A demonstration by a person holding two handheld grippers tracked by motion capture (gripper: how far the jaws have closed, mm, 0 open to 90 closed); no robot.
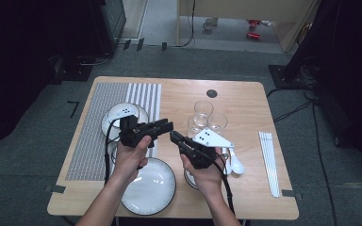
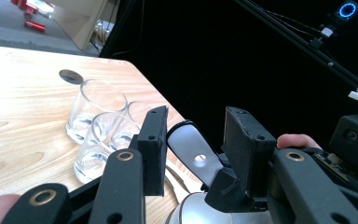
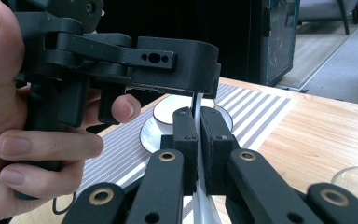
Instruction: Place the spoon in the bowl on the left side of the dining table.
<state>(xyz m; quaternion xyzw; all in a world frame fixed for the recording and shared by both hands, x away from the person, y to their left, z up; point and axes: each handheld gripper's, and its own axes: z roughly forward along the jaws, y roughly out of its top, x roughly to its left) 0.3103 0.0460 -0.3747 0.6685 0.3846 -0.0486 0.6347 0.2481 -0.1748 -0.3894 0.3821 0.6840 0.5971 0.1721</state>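
Note:
Both grippers meet above the middle of the wooden table [image 1: 245, 101]. My right gripper [image 1: 173, 136] [image 3: 198, 112] is shut on a thin white piece that looks like a spoon [image 3: 197, 100], seen edge-on between its jaws. The spoon's rounded handle end [image 2: 191, 149], with a small hole, lies between the jaws of my left gripper [image 1: 169, 126] [image 2: 196, 114], which stand open on either side without touching it. The left gripper's black body [image 3: 121, 60] and the hand holding it are close in the right gripper view.
Three clear glasses [image 1: 203, 110] [image 2: 98, 102] stand just behind the grippers. A striped placemat [image 1: 99, 127] carries a small white plate [image 1: 125, 115] [image 3: 168, 109]. A large plate [image 1: 148, 186] sits at the front edge. White spoons [image 1: 235, 162] and long white sticks [image 1: 268, 160] lie to the right.

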